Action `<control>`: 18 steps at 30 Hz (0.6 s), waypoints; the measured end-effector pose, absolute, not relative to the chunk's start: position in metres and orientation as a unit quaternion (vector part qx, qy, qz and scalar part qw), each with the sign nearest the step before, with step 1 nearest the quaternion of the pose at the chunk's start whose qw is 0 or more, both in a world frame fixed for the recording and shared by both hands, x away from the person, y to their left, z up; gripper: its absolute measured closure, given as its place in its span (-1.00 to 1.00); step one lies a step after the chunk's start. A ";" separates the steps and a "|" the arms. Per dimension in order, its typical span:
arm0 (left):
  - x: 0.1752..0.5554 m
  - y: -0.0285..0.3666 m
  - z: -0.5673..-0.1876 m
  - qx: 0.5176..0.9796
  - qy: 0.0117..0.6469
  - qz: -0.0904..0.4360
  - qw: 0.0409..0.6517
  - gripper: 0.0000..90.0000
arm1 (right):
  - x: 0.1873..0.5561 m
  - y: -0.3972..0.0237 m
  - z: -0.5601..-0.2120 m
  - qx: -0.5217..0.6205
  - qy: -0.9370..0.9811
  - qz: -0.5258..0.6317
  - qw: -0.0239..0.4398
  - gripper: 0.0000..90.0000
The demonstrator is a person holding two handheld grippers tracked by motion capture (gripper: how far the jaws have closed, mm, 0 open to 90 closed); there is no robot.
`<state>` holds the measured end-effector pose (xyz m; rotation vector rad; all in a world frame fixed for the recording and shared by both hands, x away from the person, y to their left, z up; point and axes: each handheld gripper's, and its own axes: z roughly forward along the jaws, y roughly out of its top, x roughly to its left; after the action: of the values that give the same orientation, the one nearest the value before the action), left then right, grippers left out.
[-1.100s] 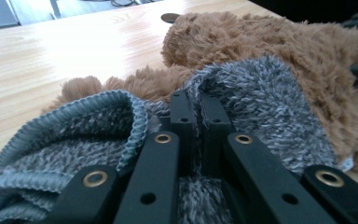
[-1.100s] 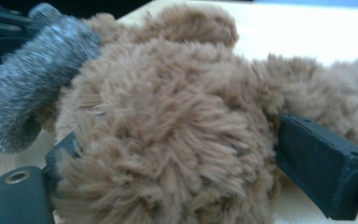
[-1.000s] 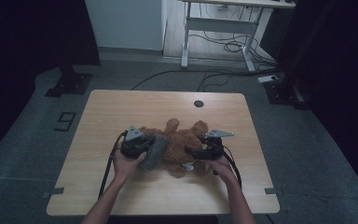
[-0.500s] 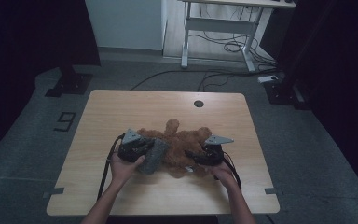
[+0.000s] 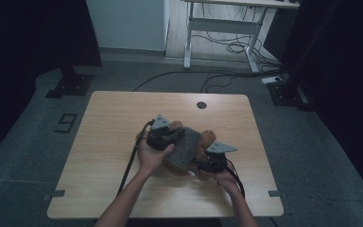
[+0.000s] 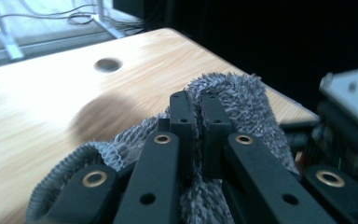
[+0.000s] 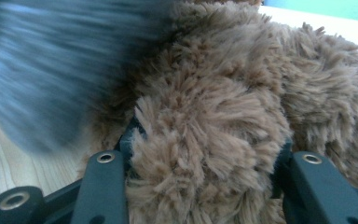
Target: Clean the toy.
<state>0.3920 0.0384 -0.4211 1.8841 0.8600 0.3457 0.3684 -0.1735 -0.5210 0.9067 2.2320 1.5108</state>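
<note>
Two bare forearms, no sleeves, no gloves or watch on either hand. Left gripper [image 5: 163,135]: dark grey-black body, light grey three-cornered plate on top, black cable trailing off it. Right gripper [image 5: 212,158]: same dark body, same grey plate with small holes, black cable looping off it. In the left gripper view the left gripper [image 6: 193,121] has matte black bar-like jaws, squared tips, brass-ringed holes plus small plain holes along each link. In the right gripper view the right gripper [image 7: 205,163] shows the same black links with brass eyelets.
</note>
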 end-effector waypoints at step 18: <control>0.412 0.067 -0.446 0.798 0.412 0.168 0.405 0.90 | 0.362 -0.171 -0.524 0.316 0.770 0.526 0.172 0.13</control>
<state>0.4115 0.0667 -0.4465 2.0151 1.0408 0.4252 0.3625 -0.1708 -0.5240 0.8977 2.1854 1.4938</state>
